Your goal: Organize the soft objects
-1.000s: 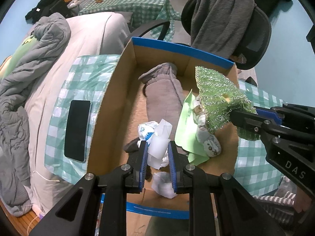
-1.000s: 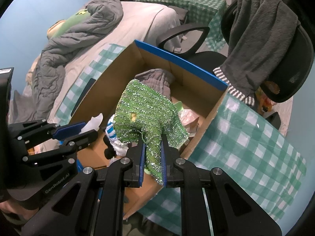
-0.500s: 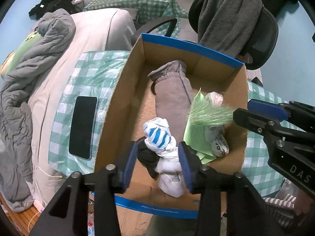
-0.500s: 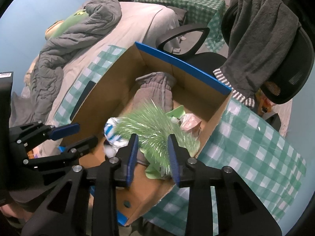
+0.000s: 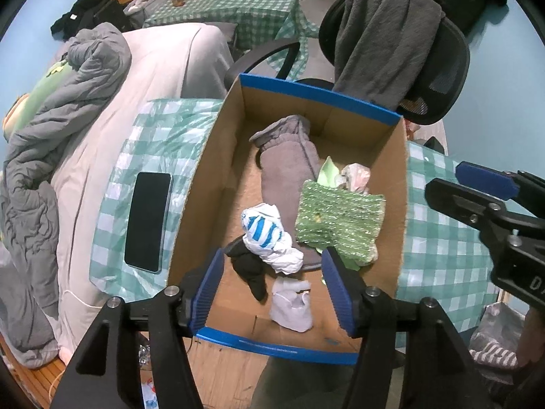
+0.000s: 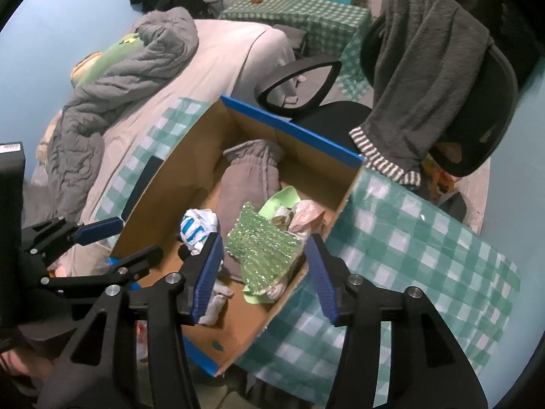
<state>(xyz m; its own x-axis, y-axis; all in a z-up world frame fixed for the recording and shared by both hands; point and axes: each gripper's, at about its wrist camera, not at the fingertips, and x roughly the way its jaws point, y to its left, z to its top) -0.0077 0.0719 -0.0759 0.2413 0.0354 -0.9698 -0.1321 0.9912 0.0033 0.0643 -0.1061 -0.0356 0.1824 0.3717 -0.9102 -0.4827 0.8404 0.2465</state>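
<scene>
Left hand-held gripper (image 5: 272, 289) hung over the near end of the cardboard box (image 5: 218, 177), pointing steeply down. Its jaws stood wide, having just been opening; nothing pressed between the pads. Below the gap, on the box floor: a white-and-blue crumpled bag (image 5: 269, 235), a black sock (image 5: 250, 267), a small pale pouch (image 5: 291, 301).

Right hand-held gripper (image 6: 265, 269) also had spread jaws, just been opening, empty. The green glittery cloth (image 6: 264, 248) lay loose in the box under it, resting partly on a light green sheet (image 6: 282, 197) and touching the box's right wall. A grey rolled towel (image 5: 289, 167) lay lengthwise along the box middle.

Box sat on a green checked cloth (image 6: 408, 238). A dark phone (image 5: 148, 221) lay flat on that cloth, just left of the box. Office chair (image 5: 439, 68) behind, draped with a grey blanket (image 5: 381, 34).
</scene>
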